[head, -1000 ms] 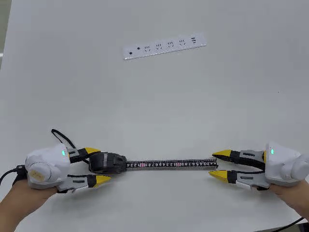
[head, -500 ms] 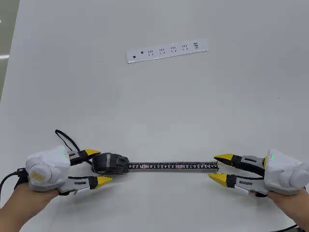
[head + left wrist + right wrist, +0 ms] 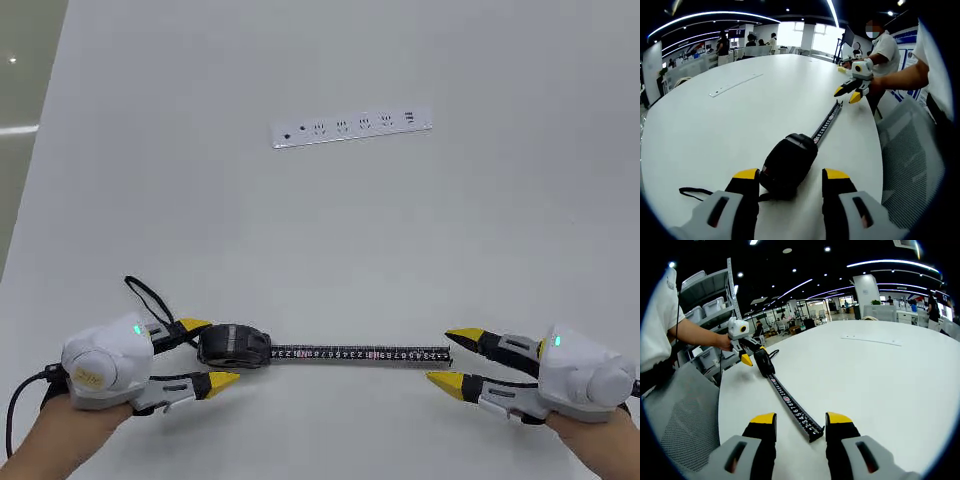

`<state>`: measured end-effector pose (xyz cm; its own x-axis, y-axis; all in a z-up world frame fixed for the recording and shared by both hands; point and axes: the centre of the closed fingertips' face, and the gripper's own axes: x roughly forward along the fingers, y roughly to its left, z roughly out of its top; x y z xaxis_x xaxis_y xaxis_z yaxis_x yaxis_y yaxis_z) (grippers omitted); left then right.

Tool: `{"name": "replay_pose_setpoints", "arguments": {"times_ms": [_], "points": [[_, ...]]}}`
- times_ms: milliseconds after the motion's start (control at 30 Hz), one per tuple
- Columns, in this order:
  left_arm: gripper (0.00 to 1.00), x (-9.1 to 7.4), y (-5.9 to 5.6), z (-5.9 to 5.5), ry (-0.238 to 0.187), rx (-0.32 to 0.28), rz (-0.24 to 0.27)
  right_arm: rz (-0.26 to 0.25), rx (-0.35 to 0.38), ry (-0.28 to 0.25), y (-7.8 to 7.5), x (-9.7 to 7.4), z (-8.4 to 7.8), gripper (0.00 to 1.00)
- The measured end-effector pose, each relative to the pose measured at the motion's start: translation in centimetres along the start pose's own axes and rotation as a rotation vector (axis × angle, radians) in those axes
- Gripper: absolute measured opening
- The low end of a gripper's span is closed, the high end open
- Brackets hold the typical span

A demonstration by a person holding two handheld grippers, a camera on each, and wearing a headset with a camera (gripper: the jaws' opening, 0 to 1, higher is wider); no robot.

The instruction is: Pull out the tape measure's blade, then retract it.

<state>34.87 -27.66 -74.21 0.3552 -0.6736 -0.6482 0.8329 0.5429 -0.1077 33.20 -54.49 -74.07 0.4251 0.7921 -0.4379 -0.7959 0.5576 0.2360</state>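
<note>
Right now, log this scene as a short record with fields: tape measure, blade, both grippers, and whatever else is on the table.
Tape measure case: black, lying on the white table
Blade: pulled out, flat on the table, running from the case toward the right gripper
Left gripper: open, one jaw on either side of the case
Right gripper: open, blade end between its jaws, gaps showing on both sides
Also on the table: white power strip, on the far side
</note>
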Motion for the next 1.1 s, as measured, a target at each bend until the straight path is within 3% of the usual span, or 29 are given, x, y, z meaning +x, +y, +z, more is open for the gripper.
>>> {"name": "replay_pose_setpoints", "arguments": {"times_ms": [400, 1100], "points": [[0.51, -1.4, -0.4, 0.2, -0.033, -0.051, 0.047, -0.042, 0.027, 0.012, 0.9, -0.1, 0.4, 0.46], [0.50, -3.5, -1.7, -1.1, -0.075, -0.138, 0.133, -0.083, 0.025, -0.011, 3.0, -0.8, 1.0, 0.51]]}}
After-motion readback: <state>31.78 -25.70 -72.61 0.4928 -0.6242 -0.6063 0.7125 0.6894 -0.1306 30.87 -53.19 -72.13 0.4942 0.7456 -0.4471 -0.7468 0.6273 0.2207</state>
